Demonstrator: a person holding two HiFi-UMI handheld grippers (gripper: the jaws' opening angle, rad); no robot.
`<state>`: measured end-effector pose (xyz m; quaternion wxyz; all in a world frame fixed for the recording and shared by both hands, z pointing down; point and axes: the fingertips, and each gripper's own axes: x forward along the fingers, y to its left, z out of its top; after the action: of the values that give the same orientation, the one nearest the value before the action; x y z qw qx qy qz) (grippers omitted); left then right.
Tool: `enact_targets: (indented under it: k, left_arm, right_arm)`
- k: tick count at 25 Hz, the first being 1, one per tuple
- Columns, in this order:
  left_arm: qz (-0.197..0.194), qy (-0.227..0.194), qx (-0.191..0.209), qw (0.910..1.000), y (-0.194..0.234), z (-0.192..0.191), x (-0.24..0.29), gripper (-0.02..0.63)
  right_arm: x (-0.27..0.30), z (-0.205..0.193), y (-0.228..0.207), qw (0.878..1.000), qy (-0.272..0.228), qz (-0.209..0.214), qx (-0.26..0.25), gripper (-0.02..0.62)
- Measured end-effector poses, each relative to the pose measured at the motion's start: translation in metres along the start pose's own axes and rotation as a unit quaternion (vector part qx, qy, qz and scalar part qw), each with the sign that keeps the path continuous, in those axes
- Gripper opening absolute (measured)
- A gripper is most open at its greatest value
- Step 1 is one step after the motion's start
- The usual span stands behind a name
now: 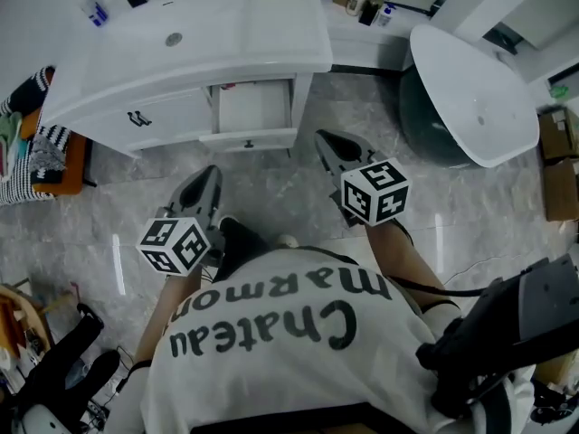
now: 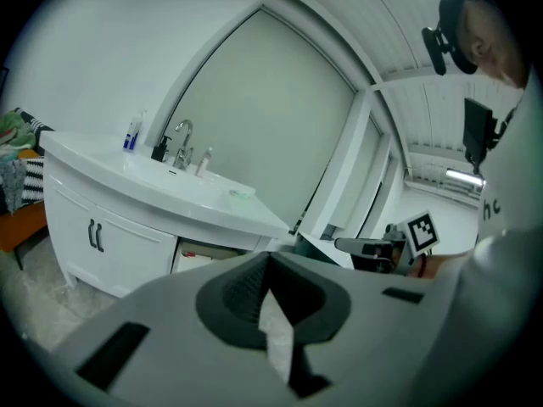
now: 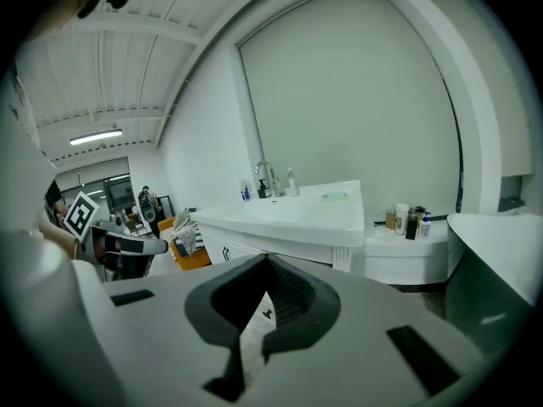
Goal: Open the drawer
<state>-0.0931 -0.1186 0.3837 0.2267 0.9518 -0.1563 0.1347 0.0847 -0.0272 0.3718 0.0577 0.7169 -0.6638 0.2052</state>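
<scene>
The white vanity (image 1: 271, 34) stands ahead, and its drawer (image 1: 256, 107) under the counter's right part is pulled out, with a small knob on its front panel (image 1: 249, 143). Both grippers hang in the air over the floor, back from the drawer and touching nothing. My left gripper (image 1: 213, 172) is shut and empty, to the lower left of the drawer. The right gripper (image 1: 324, 138) is also shut and empty, just right of the drawer front. The left gripper view shows the left gripper (image 2: 270, 257) pointing past the vanity (image 2: 127, 193). In the right gripper view, the right gripper (image 3: 267, 261) faces the vanity (image 3: 288, 214).
Cabinet doors with black handles (image 1: 137, 118) sit left of the drawer. A white bathtub (image 1: 470, 89) stands at the right, with a ledge of bottles (image 1: 366, 7) behind it. An orange chair with striped cloth (image 1: 36, 152) is at the left. The floor is grey tile (image 1: 271, 197).
</scene>
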Motion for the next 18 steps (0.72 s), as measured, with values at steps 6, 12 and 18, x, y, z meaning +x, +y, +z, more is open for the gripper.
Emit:
enact_targets:
  k: [6, 12, 18]
  left_arm:
    - [0.017, -0.007, 0.002, 0.9998, 0.002, 0.000, -0.006, 0.005]
    - [0.026, -0.010, -0.002, 0.9996, 0.004, -0.002, -0.012, 0.005]
    - [0.029, -0.011, -0.002, 0.9995, 0.006, -0.003, -0.016, 0.005]
  right_arm:
    - [-0.002, 0.004, -0.003, 1.000, -0.013, 0.001, 0.001, 0.011]
    - [-0.005, 0.005, -0.004, 1.000, -0.018, -0.002, -0.002, 0.011]
    - [-0.006, 0.007, -0.001, 1.000, -0.023, -0.004, -0.007, 0.011]
